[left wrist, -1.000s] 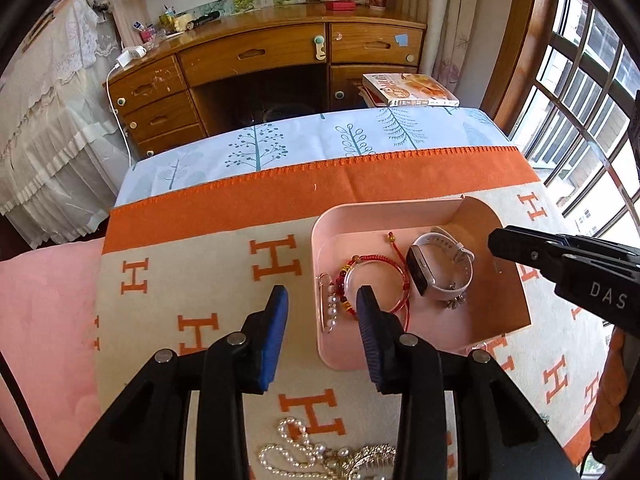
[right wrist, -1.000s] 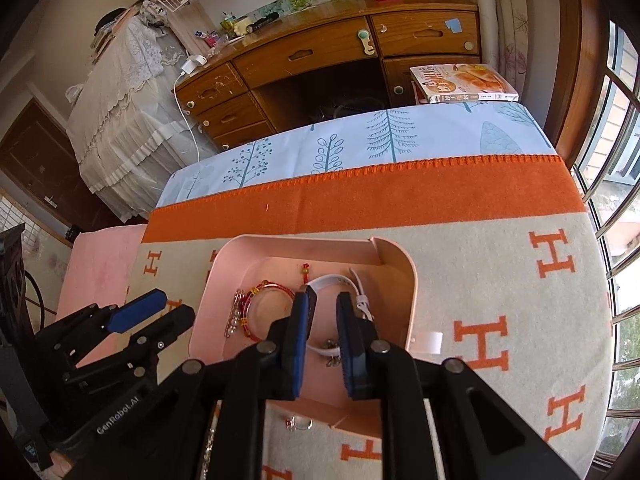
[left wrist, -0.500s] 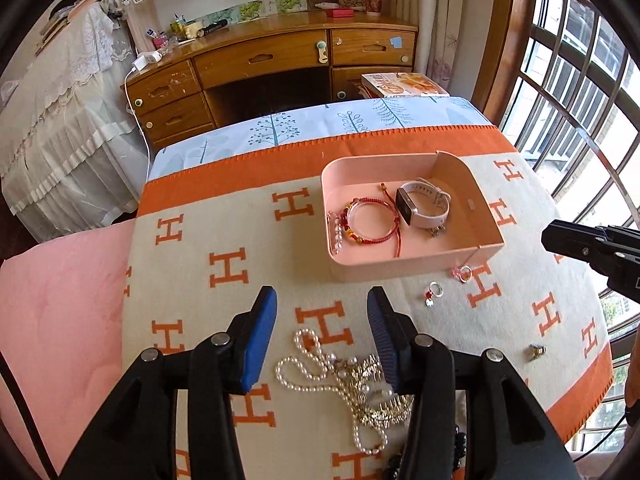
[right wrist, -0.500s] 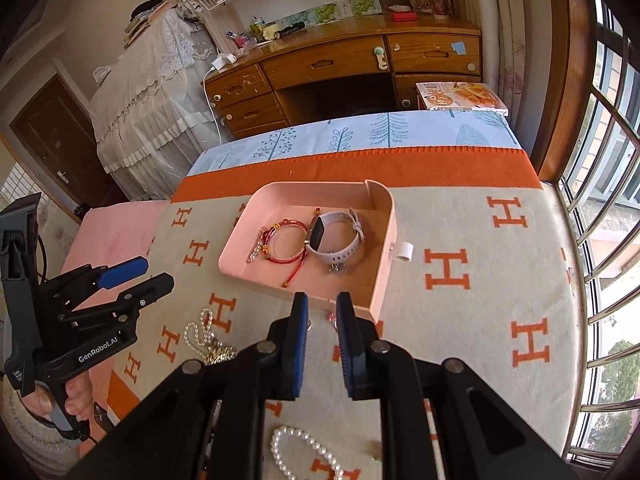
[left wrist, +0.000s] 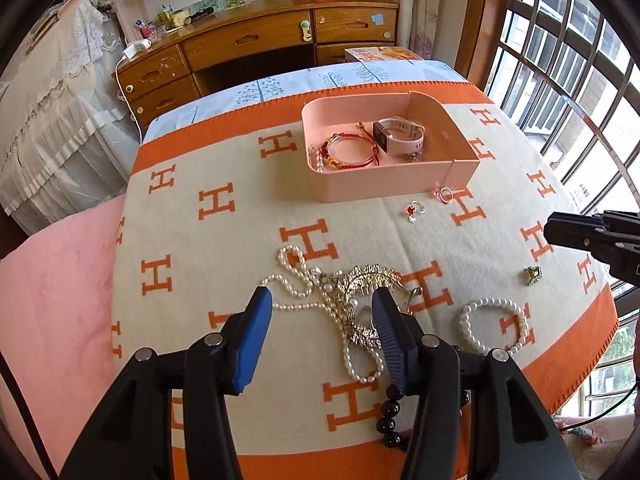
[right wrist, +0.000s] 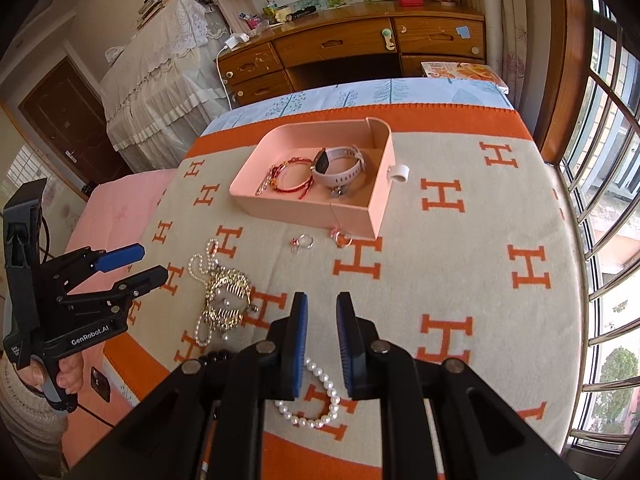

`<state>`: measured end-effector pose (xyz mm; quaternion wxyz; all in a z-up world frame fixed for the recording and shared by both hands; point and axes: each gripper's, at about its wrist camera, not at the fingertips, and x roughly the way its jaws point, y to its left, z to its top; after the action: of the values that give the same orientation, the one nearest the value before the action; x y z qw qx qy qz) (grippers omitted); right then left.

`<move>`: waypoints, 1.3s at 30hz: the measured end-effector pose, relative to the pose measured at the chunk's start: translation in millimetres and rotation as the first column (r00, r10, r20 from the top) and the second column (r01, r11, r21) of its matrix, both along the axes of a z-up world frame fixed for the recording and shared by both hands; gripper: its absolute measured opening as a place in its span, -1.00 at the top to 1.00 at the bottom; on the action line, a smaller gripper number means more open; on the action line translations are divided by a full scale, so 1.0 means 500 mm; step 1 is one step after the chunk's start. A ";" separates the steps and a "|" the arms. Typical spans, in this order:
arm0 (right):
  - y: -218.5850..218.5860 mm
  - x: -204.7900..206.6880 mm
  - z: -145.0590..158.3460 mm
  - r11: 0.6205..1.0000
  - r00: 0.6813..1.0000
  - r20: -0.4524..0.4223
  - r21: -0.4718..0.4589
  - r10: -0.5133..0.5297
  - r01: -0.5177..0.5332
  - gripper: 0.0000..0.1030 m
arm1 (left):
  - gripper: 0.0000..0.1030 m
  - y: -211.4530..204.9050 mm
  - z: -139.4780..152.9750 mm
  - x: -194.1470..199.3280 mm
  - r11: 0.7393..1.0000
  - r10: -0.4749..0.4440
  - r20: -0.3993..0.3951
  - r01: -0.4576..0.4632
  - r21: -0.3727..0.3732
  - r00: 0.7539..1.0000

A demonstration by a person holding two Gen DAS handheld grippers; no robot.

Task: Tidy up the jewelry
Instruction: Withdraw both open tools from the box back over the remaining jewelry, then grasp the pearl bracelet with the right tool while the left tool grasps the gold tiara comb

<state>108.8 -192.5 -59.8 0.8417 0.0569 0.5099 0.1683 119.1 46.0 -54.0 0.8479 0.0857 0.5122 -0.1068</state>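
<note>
Now right hand-held gripper (right wrist: 322, 344), released and empty, hovers directly over white pearl bracelet (right wrist: 316, 396); left hand-held gripper (left wrist: 322, 336), also released, straddles tangled gold-and-pearl necklace (left wrist: 344, 300).

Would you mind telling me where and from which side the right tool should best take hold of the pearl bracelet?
The pearl bracelet lies flat as an open loop on the blanket, just below the open right tool. Probably best to come straight down from above and pinch across one strand of beads, one finger inside the loop and one outside, at the arc nearest the tool.
</note>
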 end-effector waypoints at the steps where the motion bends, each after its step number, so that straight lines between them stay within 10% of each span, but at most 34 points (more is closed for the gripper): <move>1: 0.004 -0.006 -0.010 1.000 1.000 -0.010 -0.004 0.014 -0.014 0.71 | 0.02 0.004 -0.007 -0.002 1.000 0.004 -0.012 -0.004 -0.005 1.000; 13: 0.060 -0.033 -0.131 0.974 0.976 -0.133 -0.123 0.174 -0.190 0.71 | 0.02 0.020 -0.085 -0.022 1.000 0.000 -0.101 -0.003 -0.028 0.995; 24: 0.122 -0.072 -0.143 0.881 0.944 -0.024 -0.353 0.328 -0.315 0.73 | 0.04 0.003 -0.115 0.004 0.999 -0.035 -0.126 0.033 -0.021 0.991; 39: 0.074 -0.056 -0.144 0.952 0.967 -0.008 -0.174 0.255 -0.252 0.86 | 0.72 -0.036 -0.145 0.095 0.998 0.020 -0.232 -0.033 -0.051 0.972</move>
<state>80.7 -155.7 -131.8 0.8185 -0.0837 0.5196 0.2302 166.3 27.8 -126.5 0.7856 0.0428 0.6057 -0.1185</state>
